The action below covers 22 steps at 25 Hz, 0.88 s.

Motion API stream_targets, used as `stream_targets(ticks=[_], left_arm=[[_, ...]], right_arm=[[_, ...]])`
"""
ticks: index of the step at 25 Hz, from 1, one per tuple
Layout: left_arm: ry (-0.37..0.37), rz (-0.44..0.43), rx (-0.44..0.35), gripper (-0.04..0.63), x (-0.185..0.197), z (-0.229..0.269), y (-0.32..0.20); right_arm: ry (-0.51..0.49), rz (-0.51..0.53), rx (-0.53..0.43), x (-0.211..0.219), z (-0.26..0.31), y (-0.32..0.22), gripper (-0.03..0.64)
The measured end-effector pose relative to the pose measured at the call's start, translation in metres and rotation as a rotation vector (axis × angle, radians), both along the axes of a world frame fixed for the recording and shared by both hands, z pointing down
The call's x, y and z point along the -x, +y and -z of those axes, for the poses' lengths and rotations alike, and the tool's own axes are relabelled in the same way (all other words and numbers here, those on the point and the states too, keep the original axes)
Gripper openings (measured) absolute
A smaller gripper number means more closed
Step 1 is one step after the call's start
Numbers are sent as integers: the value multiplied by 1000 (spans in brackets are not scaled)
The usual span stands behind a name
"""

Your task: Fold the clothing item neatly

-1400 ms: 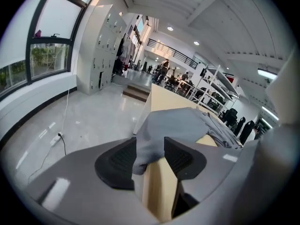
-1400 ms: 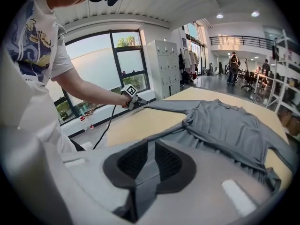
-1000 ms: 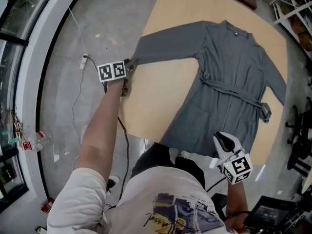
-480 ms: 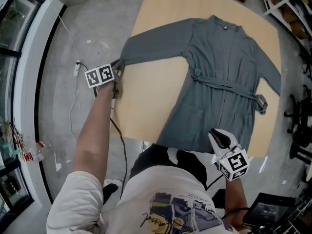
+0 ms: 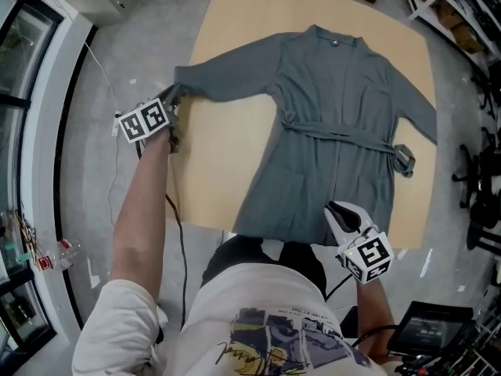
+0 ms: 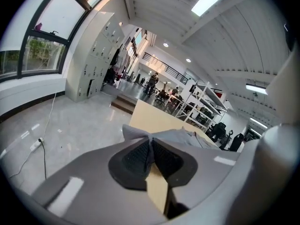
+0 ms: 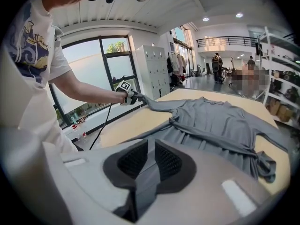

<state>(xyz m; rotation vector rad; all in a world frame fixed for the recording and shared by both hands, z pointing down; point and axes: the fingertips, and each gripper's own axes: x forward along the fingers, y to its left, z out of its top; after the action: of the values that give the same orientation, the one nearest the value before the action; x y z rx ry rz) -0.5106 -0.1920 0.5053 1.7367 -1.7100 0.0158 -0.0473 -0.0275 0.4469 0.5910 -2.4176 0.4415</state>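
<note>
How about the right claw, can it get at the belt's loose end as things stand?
Probably not yet: the right claw is shut on the robe's hem. Nothing lies between it and the belt end, so after releasing it likely could.

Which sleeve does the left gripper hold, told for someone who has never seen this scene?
A grey robe lies spread flat on the light wooden table, collar at the far side. The sleeve at the left of the head view stretches sideways to the table's edge, where the left gripper's jaws have just closed on its cuff. The other sleeve lies free, slanting along the robe's body.
</note>
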Motion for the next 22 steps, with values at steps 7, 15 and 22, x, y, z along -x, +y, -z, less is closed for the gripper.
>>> stream_targets(ticks=[7, 15, 22], left_arm=[[-53, -49, -81, 29, -58, 58, -35], [-84, -128, -123, 29, -152, 91, -87], [-93, -223, -141, 30, -252, 105, -134]], right_arm=[[-37, -11, -17, -45, 11, -16, 35], [-58, -56, -8, -119, 8, -33, 35], [-77, -132, 2, -191, 3, -52, 35]])
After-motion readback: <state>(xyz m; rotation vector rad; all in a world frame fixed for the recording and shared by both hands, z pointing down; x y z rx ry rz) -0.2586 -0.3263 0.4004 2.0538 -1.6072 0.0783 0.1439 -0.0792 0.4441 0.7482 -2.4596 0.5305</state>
